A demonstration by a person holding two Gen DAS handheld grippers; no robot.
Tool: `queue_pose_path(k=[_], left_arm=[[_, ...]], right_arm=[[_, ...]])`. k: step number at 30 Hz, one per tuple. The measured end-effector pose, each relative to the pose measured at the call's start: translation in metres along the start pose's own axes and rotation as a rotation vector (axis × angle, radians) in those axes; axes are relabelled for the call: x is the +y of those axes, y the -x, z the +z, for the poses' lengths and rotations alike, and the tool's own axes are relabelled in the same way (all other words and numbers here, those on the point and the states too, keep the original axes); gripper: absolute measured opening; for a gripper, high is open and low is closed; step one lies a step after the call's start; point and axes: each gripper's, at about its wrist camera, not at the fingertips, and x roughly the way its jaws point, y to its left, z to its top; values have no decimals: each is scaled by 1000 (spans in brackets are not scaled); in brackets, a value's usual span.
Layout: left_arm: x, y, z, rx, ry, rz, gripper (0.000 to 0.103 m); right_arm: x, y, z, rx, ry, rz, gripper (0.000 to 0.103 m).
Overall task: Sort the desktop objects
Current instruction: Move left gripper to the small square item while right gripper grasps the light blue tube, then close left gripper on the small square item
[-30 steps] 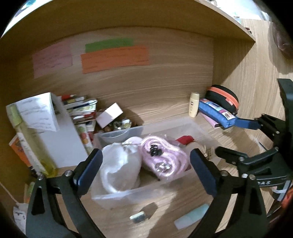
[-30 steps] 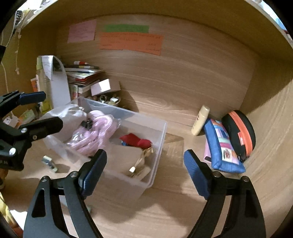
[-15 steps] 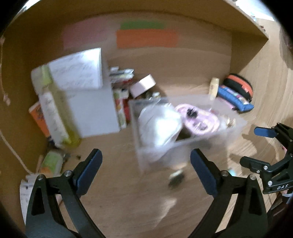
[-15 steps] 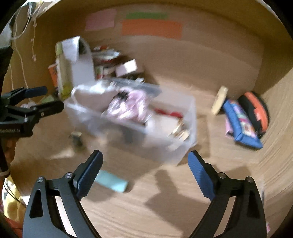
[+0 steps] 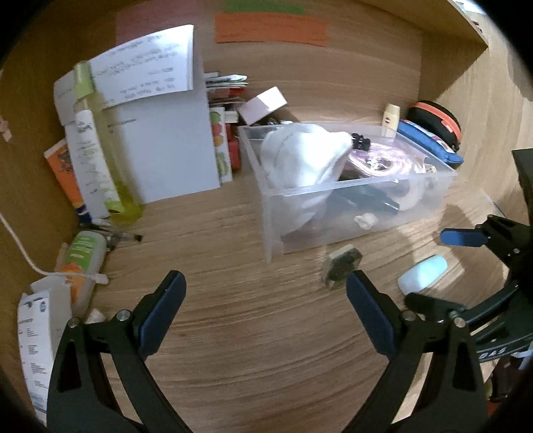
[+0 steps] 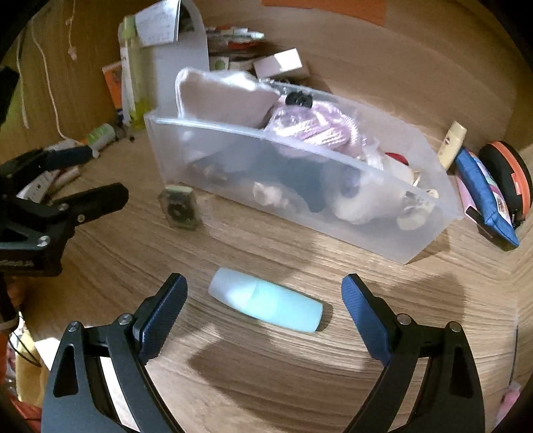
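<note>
Scanning left to right across the wooden counter (image 5: 266, 333): at far left a leaning stack of white printed paper sheets (image 5: 166, 110) and upright tubes, their print too blurred to read. The left hand-held gripper (image 5: 266, 299) hovers with its jaws spread wide, empty, above bare wood. Next, a small clear square case with a dark round disc inside (image 6: 178, 206) lies just in front of the translucent plastic bin (image 6: 383, 229), which is crammed with a white cloth bundle (image 6: 220, 96) and a pink coiled cord (image 6: 313, 128). The pale blue rounded plastic bottle (image 6: 266, 304) lies on its side between the fingers of the right hand-held gripper (image 6: 265, 304), also wide, gripping nothing. Risk, as I judge it: the smooth bottle rolls or squirts out if pinched off-centre; a hurried drop may spill off the overfull bin. The orange wall notes (image 5: 269, 28) are illegible.
</note>
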Motion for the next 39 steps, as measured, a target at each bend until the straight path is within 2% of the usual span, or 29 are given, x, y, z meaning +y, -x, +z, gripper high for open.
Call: queue_pose_path(k=[4,6,10,14,16,20,23,25,33,39], left_arm=[[-8,-12,2,29,-13,-27,98],[-13,-15,4,29,-14,-43,98],[-22,-21,8,40,-31,-55,98],[-31,-32,13,66,-29,-75,97],[-36,-36,15,76,-31,-86,85],[-41,-47,18,118,-23,-108,69],[-43,-54,20,143,-3,-121,49],[-44,-60,20,172,15,-146,29],[-55,-49,16,145,0,-133,28],[-60,-32,22,110,-2,-173,28]], right_arm=[[1,-7,1,18,4,-21,91],[0,-9,1,30,-7,-5,90],[-10,-9,-1,43,-49,59,71],[-20,-3,-6,31,-65,68,71],[-24,-1,-9,26,-65,76,71],[-34,4,-13,14,-79,85,71],[-42,9,-12,-1,-88,87,71],[-47,12,-11,-12,-93,91,71],[-63,21,-7,-52,-134,106,71],[-70,30,0,-84,-143,101,71]])
